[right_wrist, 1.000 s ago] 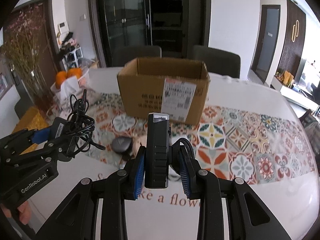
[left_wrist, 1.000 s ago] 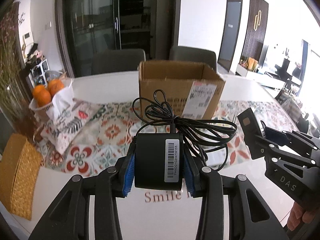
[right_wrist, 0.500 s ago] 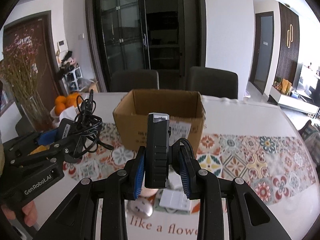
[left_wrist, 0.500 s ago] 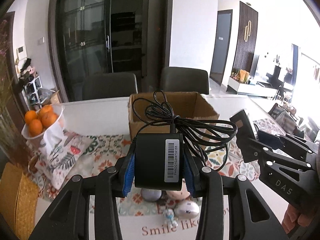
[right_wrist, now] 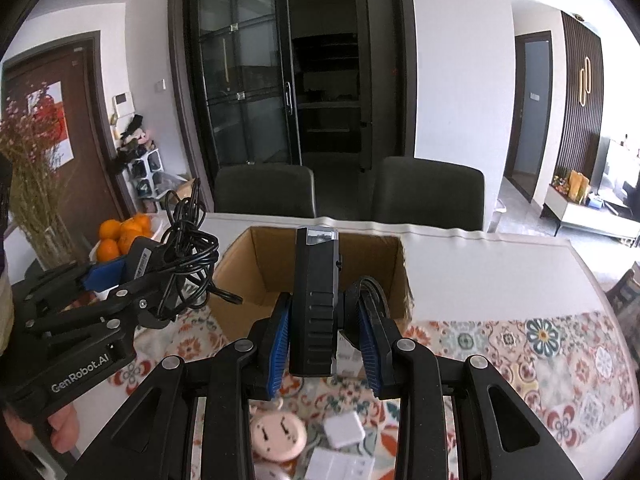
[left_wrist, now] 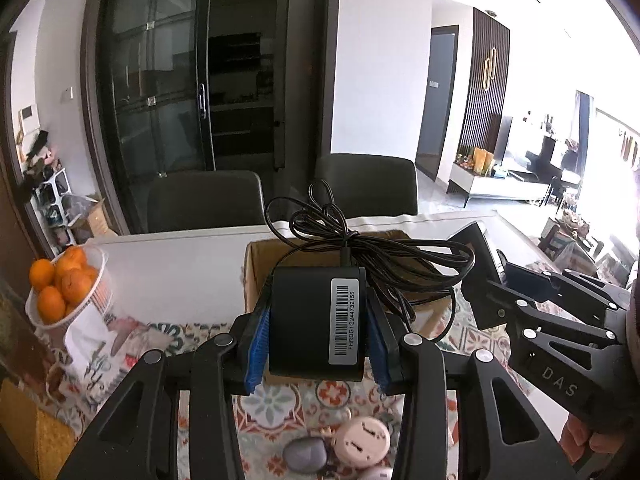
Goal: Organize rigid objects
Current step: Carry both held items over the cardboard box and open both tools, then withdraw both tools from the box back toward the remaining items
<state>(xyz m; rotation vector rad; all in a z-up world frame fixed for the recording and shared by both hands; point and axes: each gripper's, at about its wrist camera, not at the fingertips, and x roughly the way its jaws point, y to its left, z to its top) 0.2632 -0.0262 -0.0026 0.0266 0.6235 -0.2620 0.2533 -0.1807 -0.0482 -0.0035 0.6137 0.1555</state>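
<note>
My left gripper (left_wrist: 316, 344) is shut on a black power adapter (left_wrist: 308, 320) with a barcode label and a bundled black cable (left_wrist: 372, 252); it also shows in the right wrist view (right_wrist: 160, 264). My right gripper (right_wrist: 324, 340) is shut on a slim black rectangular device (right_wrist: 314, 300), seen also in the left wrist view (left_wrist: 476, 268). Both are held raised in front of an open cardboard box (right_wrist: 260, 264), whose rim shows behind the adapter (left_wrist: 256, 276). The box floor is hidden.
A patterned runner (right_wrist: 540, 356) covers the white table (left_wrist: 180, 264). A pink round case (right_wrist: 278, 436), a grey oval case (left_wrist: 306, 454) and white adapters (right_wrist: 344, 430) lie below the grippers. A bowl of oranges (left_wrist: 60, 284) stands left; two dark chairs (right_wrist: 428, 192) behind.
Both grippers have risen and moved toward the box with their loads; the box now sits lower in view and its open top shows. The small items on the runner have come into sight.
</note>
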